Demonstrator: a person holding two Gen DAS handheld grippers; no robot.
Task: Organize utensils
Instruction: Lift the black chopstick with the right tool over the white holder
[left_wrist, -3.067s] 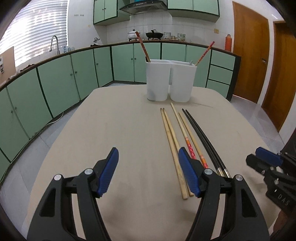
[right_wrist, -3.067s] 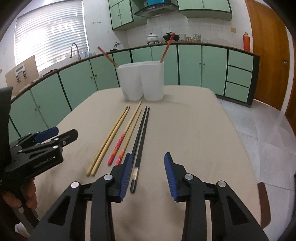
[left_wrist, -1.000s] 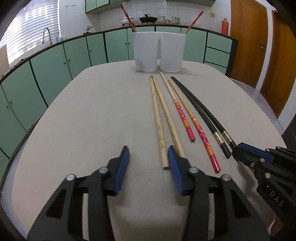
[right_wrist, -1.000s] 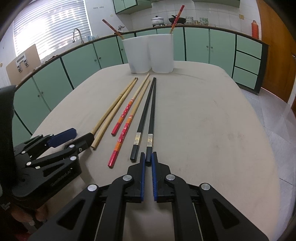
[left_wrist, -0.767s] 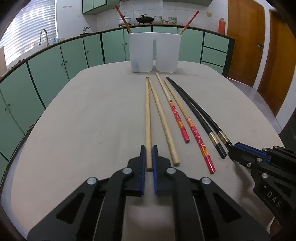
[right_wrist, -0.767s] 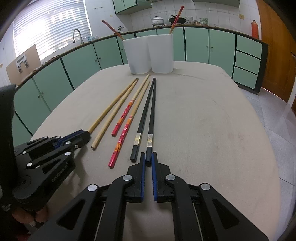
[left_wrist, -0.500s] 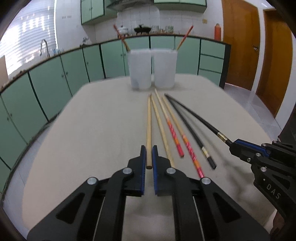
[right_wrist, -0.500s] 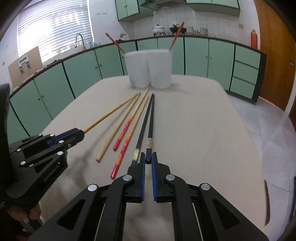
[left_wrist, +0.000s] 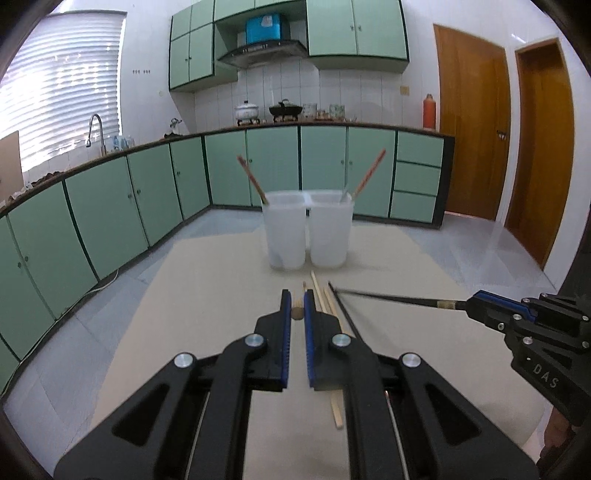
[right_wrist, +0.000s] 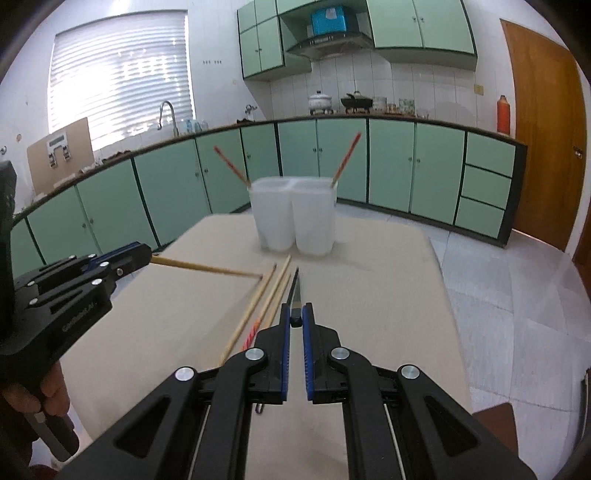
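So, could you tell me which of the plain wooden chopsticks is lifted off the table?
The plain wooden chopstick clamped in the left claw; it hangs in the air, while its twin lies flat on the table.

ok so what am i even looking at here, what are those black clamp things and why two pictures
Those black clamps are hand-held grippers; a person holds one in each hand, and each carries a camera looking along its fingers. One picture is from the left gripper, the other from the right gripper.

The left one is shut on a plain wooden chopstick, the right one on a black chopstick; both are raised at the held end. More chopsticks lie on the beige table. Behind stands a white two-part holder with a red chopstick in each half.
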